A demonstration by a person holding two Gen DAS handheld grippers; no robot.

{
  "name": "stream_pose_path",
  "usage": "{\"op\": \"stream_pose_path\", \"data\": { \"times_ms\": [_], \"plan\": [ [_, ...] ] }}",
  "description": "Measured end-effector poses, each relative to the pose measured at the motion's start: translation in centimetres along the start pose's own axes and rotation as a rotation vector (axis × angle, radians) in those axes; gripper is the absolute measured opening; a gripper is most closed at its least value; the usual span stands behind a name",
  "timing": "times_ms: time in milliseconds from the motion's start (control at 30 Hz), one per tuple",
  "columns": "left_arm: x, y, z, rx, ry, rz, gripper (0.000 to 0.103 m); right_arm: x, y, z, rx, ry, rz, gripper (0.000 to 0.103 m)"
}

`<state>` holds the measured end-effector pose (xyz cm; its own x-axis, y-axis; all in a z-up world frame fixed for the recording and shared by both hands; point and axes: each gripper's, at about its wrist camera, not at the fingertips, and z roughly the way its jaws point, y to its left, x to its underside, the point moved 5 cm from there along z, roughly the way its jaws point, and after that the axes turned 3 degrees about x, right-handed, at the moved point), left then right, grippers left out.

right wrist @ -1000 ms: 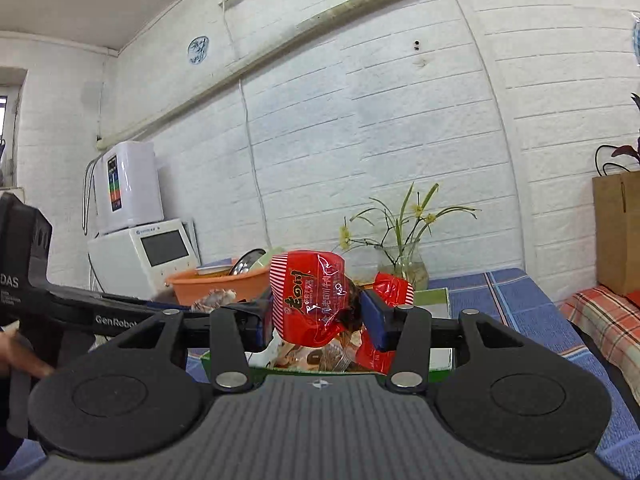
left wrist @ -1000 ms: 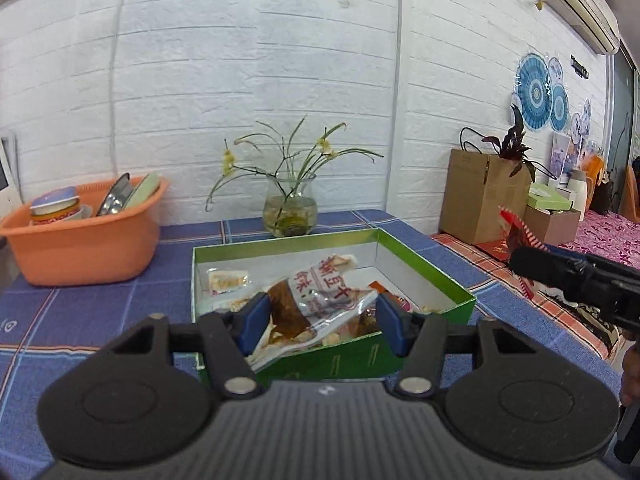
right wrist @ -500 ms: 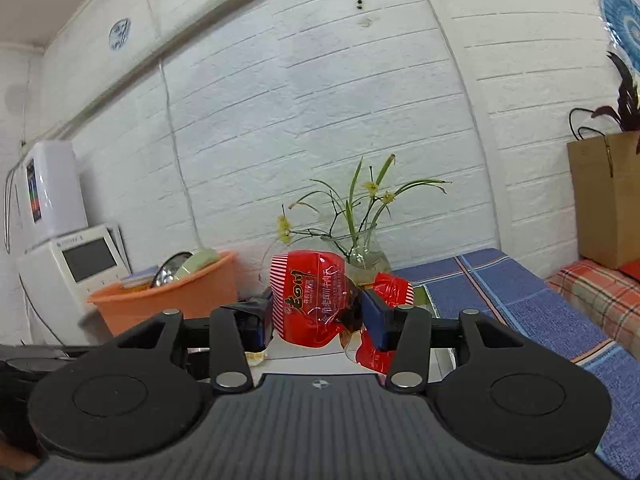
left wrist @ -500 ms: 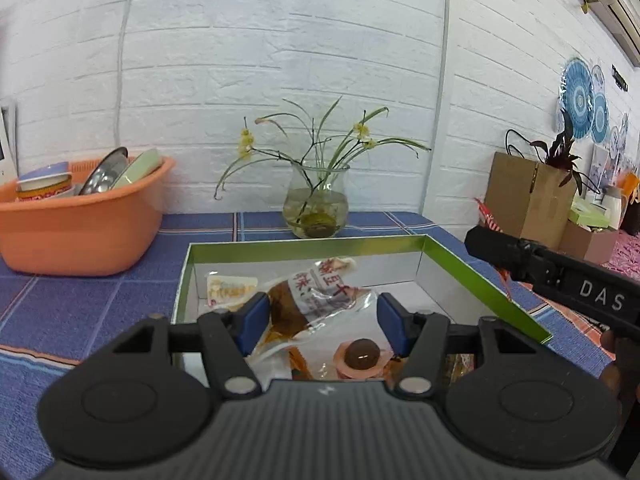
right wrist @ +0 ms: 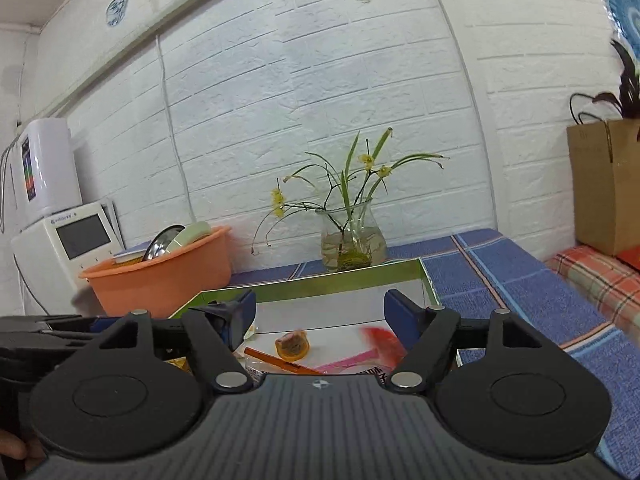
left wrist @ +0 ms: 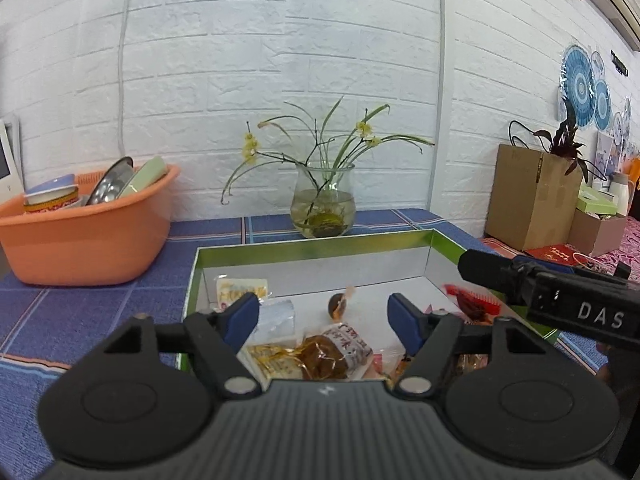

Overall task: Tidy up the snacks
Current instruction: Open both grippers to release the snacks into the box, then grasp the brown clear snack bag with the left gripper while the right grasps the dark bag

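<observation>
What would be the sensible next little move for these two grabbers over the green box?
Probably lift both clear. The left gripper and right gripper have just been opening and stand open with nothing between their pads; the brown snack packet and red packet already lie inside the green box.

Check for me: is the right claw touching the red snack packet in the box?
Apart. In the right wrist view the right claw has just been opening; its pads stand wide, and the blurred red snack packet lies below them in the green box.
</observation>
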<state>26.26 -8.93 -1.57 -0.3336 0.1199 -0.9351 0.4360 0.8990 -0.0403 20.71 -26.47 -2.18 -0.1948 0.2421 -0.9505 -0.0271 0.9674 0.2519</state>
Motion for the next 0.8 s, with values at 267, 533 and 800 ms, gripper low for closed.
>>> {"op": "stream_pose_path", "data": {
  "times_ms": [267,533,800],
  "plan": [
    [0.2,-0.1,-0.9,-0.019,0.049,0.018,0.074,-0.6,0.5,-0.4,-0.066,0.024,0.04,0.103],
    [0.5,0.2,-7.5,-0.128,0.004,0.03,0.079,-2.4,2.7,-2.5,-0.126,-0.033,-0.07,0.103],
    [6.9,-0.1,-17.8,-0.213,-0.009,-0.008,0.103,-4.1,3.2,-6.9,-0.162,-0.059,0.025,0.103]
  ]
}}
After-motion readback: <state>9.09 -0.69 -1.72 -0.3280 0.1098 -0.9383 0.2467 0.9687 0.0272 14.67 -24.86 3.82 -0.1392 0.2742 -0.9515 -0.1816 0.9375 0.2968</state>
